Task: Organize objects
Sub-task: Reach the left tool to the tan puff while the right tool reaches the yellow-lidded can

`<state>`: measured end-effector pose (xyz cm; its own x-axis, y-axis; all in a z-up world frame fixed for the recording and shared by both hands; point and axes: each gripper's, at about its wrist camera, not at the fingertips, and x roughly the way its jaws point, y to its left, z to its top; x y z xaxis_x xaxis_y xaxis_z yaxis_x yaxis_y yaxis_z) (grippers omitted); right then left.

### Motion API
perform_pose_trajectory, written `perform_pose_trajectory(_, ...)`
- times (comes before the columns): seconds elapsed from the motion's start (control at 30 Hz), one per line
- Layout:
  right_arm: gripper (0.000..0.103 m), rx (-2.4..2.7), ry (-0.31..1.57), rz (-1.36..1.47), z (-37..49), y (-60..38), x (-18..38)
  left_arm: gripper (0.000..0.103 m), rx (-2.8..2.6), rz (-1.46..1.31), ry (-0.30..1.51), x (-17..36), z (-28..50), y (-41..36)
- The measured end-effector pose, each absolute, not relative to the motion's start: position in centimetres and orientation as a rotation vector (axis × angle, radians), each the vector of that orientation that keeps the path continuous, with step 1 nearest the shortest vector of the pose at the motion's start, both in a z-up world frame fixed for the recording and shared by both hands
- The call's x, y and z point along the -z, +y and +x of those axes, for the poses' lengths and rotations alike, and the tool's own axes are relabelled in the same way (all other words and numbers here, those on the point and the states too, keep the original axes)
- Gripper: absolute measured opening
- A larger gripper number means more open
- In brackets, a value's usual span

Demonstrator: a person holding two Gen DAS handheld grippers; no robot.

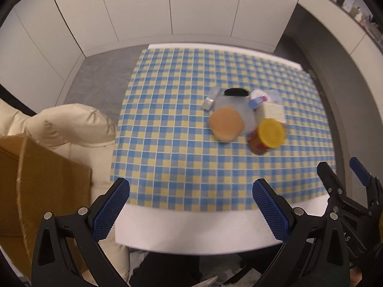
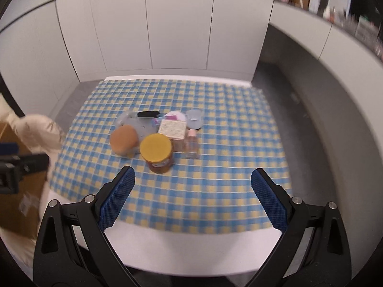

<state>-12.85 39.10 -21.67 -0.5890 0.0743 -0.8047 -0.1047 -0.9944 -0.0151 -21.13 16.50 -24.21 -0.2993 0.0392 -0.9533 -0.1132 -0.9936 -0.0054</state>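
A cluster of small objects sits mid-table on the blue and yellow checked cloth (image 1: 182, 129) (image 2: 215, 181). It holds a jar with a yellow lid (image 1: 268, 135) (image 2: 158, 151), a tan-lidded container (image 1: 226, 124) (image 2: 124, 138), a cream box (image 1: 273, 111) (image 2: 173, 130), a small clear bottle (image 2: 192, 144), a black item (image 1: 235, 92) (image 2: 148, 114) and several small packets. My left gripper (image 1: 190, 211) hangs open above the table's near edge, well short of the cluster. My right gripper (image 2: 192, 198) is open too, just in front of the yellow-lidded jar. Nothing is between either pair of fingers.
A brown cardboard box (image 1: 36, 186) (image 2: 16, 191) rests on a cream cushioned chair (image 1: 71, 124) (image 2: 38, 129) left of the table. White panel walls (image 1: 167, 7) stand behind. A grey counter (image 2: 323, 76) curves along the right. The right gripper (image 1: 347, 179) shows at the left view's right edge.
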Motion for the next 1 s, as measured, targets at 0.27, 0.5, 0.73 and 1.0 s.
perform_pose_trajectory(0.27,0.099,-2.652,0.169,-1.471,-17.5,39.0,28.7,0.102,-2.420,-1.833,0.094,29.8,-24.4,17.0)
perform_pose_trajectory(0.5,0.099,-2.652,0.203,-1.509,-20.0,37.6,31.9,0.102,-2.377,-1.846,0.054,33.1,-25.9,17.5)
perform_pose_trajectory(0.73,0.075,-2.635,0.143,-1.556,-21.9,36.1,34.7,0.102,-2.364,-1.868,0.050,34.6,-26.7,17.9)
perform_pose_trajectory(1.0,0.057,-2.654,0.160,-1.586,-21.3,37.6,35.0,0.102,-2.321,-1.870,0.020,35.1,-27.4,20.0)
